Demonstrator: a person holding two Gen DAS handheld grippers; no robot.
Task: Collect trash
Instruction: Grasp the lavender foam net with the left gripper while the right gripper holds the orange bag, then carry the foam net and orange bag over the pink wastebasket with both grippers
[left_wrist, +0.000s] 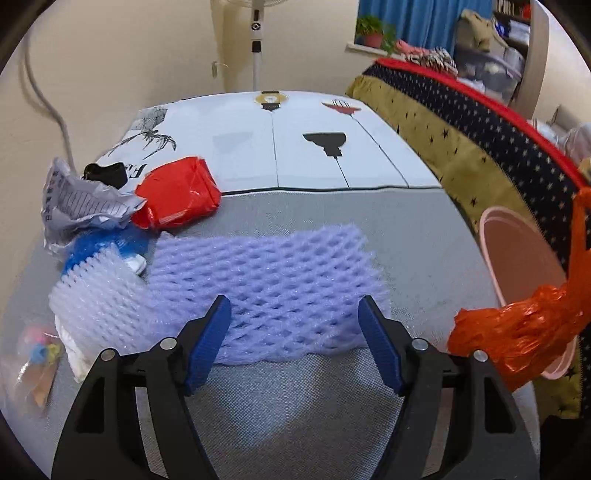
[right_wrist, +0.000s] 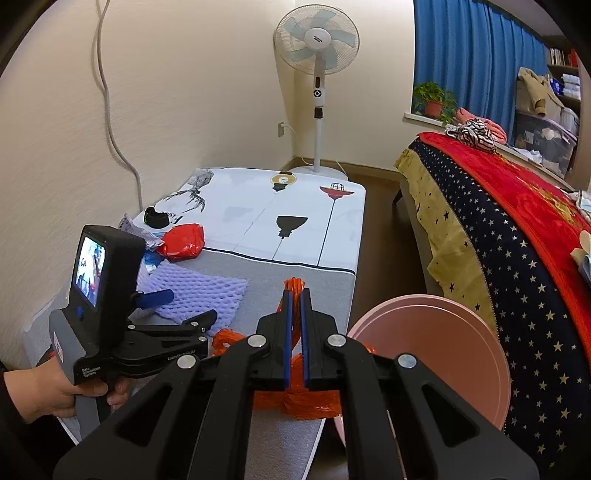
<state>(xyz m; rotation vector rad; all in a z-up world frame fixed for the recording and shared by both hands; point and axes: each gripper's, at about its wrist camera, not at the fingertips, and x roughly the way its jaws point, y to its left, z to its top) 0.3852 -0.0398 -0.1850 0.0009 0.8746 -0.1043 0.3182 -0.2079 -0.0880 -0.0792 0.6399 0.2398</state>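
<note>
A purple foam net (left_wrist: 266, 284) lies flat on the grey table top (left_wrist: 295, 406). My left gripper (left_wrist: 295, 310) is open, its blue fingers on either side of the net's near edge. It also shows in the right wrist view (right_wrist: 177, 306) over the net (right_wrist: 199, 291). My right gripper (right_wrist: 294, 295) is shut on an orange plastic bag (right_wrist: 299, 402), held at the rim of a pink bin (right_wrist: 436, 354). The bag (left_wrist: 517, 332) and bin (left_wrist: 517, 258) show at right in the left wrist view.
At the left lie a red packet (left_wrist: 177, 195), crumpled printed paper (left_wrist: 74, 206), a white foam net (left_wrist: 96, 295), a blue wrapper (left_wrist: 107, 243) and a clear candy bag (left_wrist: 37, 362). A starred blanket on a bed (right_wrist: 498, 240) stands right. A fan (right_wrist: 317, 74) stands behind.
</note>
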